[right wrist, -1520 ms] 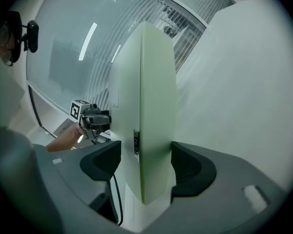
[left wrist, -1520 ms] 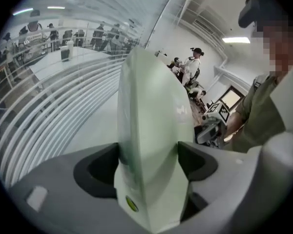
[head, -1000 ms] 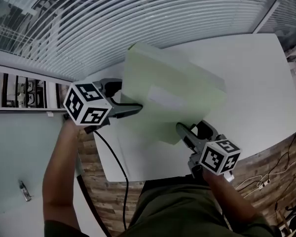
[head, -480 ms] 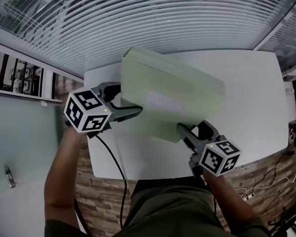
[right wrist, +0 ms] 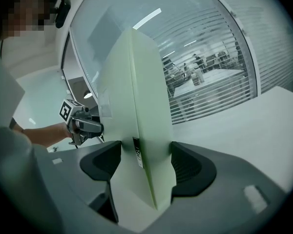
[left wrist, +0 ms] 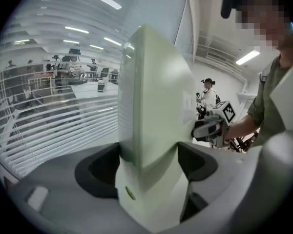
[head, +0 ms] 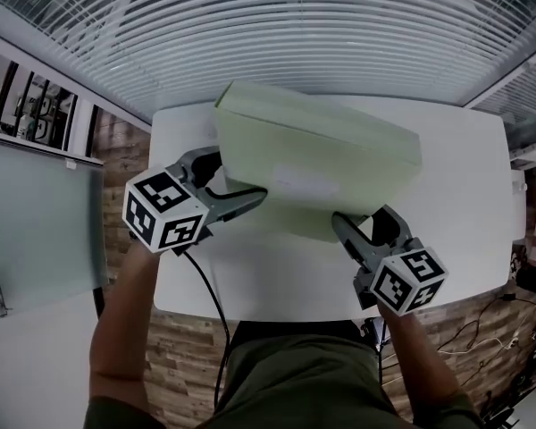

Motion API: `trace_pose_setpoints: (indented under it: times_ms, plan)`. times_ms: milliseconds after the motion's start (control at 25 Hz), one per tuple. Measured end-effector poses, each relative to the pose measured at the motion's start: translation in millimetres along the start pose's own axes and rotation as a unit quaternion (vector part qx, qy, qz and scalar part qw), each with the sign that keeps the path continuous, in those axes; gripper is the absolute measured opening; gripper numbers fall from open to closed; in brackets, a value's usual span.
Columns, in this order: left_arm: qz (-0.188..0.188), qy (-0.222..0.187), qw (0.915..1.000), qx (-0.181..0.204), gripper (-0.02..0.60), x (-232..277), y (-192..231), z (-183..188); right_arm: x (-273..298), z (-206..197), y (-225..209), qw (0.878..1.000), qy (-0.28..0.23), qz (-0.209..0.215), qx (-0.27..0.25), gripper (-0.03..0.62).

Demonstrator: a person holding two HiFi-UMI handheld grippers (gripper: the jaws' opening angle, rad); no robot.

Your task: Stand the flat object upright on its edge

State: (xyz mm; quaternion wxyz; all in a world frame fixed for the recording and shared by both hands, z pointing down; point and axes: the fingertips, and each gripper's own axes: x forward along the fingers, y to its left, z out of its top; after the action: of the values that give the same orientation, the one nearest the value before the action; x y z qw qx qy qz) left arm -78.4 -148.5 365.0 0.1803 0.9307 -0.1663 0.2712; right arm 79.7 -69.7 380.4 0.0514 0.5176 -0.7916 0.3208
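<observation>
Here, left tongs and right tongs pinch the box upright, long axis sideways.

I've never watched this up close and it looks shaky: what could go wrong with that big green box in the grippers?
The pale green box is wide, yet the left gripper and right gripper each pinch only a small part at its rim, so it might twist or slip. It is also thin: stood on edge on the white table, it could topple once released.
</observation>
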Motion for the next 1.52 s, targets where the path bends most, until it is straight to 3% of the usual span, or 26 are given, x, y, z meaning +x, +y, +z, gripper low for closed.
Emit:
trace_pose_setpoints:
  times_ms: [200, 680, 1520]
  plan:
    - [0.025, -0.032, 0.9992, -0.002, 0.371, -3, 1, -1, 6, 2, -2, 1.000, -0.004, 0.009, -0.015, 0.333]
    - [0.072, -0.094, 0.9927, -0.022, 0.371, -13, 3, -20, 19, 9, 5, 0.994, -0.022, 0.023, -0.107, 0.333]
    - [0.140, -0.147, 0.9789, -0.026, 0.373, -20, 3, -46, 41, 5, 11, 0.980, -0.044, 0.049, -0.187, 0.334]
